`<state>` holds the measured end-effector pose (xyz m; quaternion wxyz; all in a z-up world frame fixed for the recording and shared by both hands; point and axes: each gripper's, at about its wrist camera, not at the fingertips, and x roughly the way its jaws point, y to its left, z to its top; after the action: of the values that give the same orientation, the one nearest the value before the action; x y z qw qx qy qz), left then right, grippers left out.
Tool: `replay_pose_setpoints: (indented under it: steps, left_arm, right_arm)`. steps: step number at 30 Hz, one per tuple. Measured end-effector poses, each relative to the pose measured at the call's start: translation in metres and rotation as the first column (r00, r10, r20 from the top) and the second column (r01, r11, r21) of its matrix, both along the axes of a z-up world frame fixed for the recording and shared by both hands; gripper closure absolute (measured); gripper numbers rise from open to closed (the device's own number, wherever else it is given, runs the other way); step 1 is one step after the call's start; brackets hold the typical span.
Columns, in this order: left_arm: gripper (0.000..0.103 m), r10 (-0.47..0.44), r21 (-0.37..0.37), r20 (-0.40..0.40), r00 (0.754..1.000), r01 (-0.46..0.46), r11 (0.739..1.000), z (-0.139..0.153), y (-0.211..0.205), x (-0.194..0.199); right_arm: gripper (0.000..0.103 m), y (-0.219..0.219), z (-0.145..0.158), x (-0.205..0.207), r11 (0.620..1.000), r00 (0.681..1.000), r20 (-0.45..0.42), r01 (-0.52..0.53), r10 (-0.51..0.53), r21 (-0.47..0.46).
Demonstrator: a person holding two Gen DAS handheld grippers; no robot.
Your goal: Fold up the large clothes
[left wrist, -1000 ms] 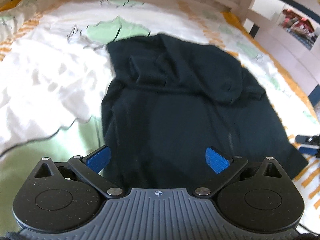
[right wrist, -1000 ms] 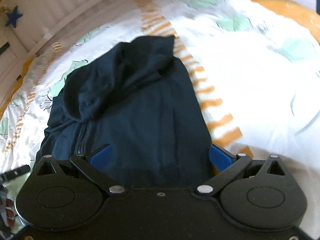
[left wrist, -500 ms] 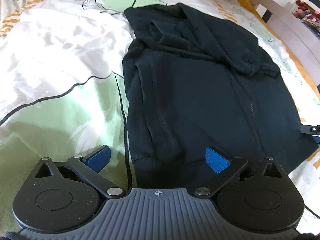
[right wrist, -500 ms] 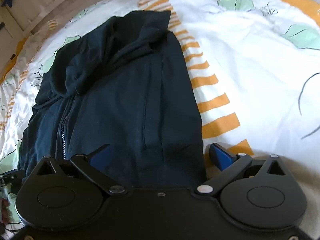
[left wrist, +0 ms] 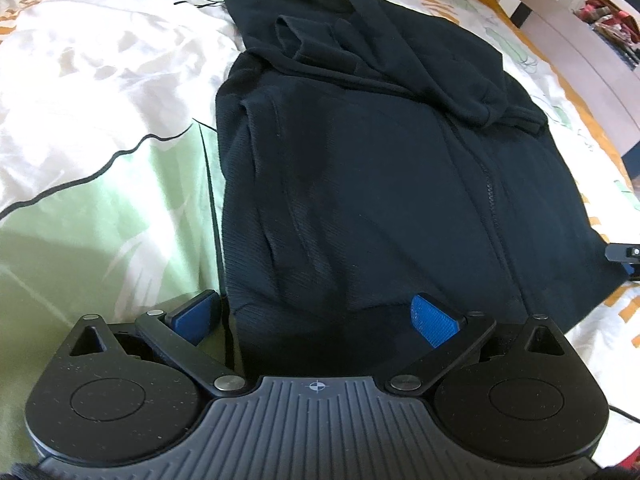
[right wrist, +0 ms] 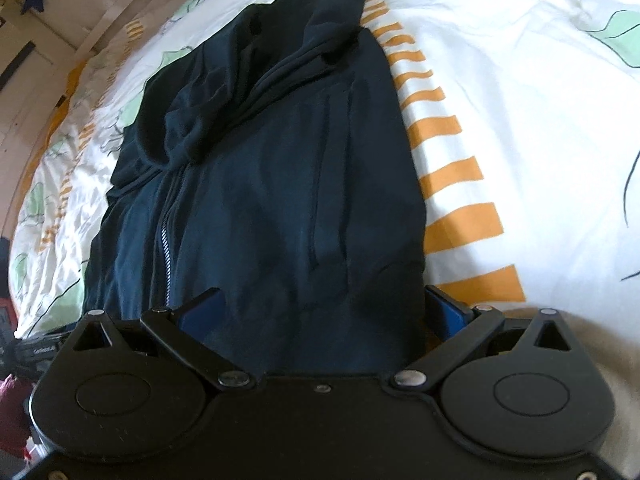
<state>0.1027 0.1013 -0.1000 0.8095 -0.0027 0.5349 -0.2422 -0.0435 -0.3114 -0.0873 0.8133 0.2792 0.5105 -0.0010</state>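
A dark navy zip hoodie (left wrist: 380, 168) lies flat on the bed, hood bunched at the far end, sleeves folded in. My left gripper (left wrist: 316, 318) is open at the hem's near left corner, its blue pads (left wrist: 434, 320) spread wide with the hem edge between them. In the right wrist view the same hoodie (right wrist: 272, 184) fills the middle. My right gripper (right wrist: 320, 312) is open over the hem's near right corner, cloth lying between its fingers. The right gripper's tip (left wrist: 624, 254) shows at the left wrist view's right edge.
The bed is covered by a white duvet (left wrist: 100, 92) with green leaf shapes and orange stripes (right wrist: 452, 168). A wooden bed frame (right wrist: 100, 28) runs along the far side. Shelving with cluttered items (left wrist: 608, 28) stands beyond the bed on the right.
Both grippers have dropped lower and pulled back toward the hoodie's hem, which now lies between their open fingers. The hoodie has not moved.
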Motion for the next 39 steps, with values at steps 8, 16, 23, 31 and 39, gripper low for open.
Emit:
replay_pose_setpoints:
  steps: [8,16,23,31,39]
  left_arm:
    - [0.0,0.062,-0.04,-0.001,0.998,-0.062,0.997,-0.001,0.0,-0.002]
    - [0.0,0.077,-0.039,0.006,0.997,-0.077,0.996,-0.003,-0.002,-0.001]
    - [0.001,0.088,-0.044,0.01,0.996,-0.087,0.995,-0.005,-0.002,0.0]
    - [0.003,0.104,-0.059,0.021,0.994,-0.103,0.993,-0.003,0.001,-0.001]
    - [0.056,0.178,-0.089,0.045,0.983,-0.173,0.981,0.003,0.012,-0.002]
  right_arm:
    - [0.001,0.004,-0.004,0.001,1.0,1.0,0.007,-0.024,0.024,0.012]
    - [0.0,0.009,-0.008,0.005,0.999,0.999,0.005,-0.051,0.051,-0.004]
    - [0.0,0.011,-0.01,0.005,0.998,0.998,0.011,-0.057,0.057,-0.005]
    - [0.004,0.011,-0.009,0.004,0.998,0.998,0.024,-0.056,0.056,-0.002]
    - [0.051,0.0,-0.013,-0.002,0.999,1.0,0.011,0.005,-0.006,0.036]
